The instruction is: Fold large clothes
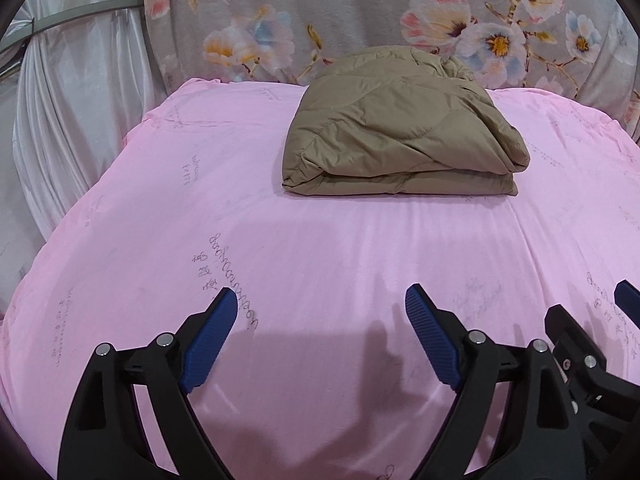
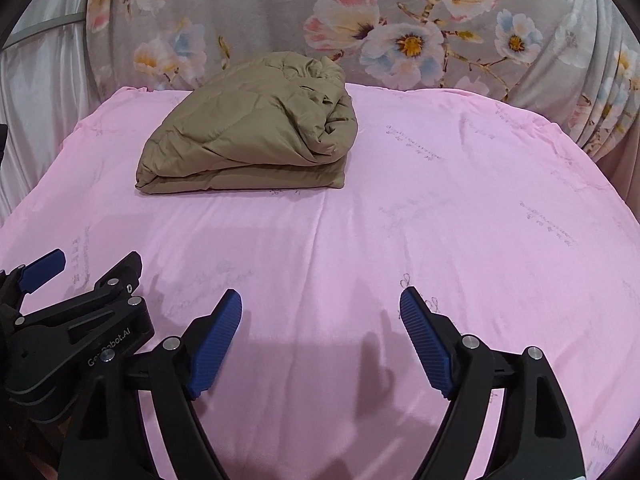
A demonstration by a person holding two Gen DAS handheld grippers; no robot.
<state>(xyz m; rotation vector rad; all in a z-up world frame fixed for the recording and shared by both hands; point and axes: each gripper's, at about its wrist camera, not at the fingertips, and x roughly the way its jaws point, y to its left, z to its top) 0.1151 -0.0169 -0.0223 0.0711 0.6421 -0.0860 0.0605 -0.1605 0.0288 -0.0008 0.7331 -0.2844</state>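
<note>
A tan quilted jacket [image 1: 404, 132] lies folded into a thick bundle at the far side of the pink bed cover [image 1: 200, 216]. It also shows in the right wrist view [image 2: 248, 136], on the pink cover [image 2: 460, 216]. My left gripper [image 1: 318, 300] is open and empty, held over the near part of the cover, well short of the jacket. My right gripper [image 2: 320, 300] is open and empty too, beside the left one. Each gripper shows at the edge of the other's view.
A grey floral sheet [image 1: 360, 16] hangs behind the bed. White curtains [image 1: 76, 92] hang at the left. The cover's left edge drops off near the curtains.
</note>
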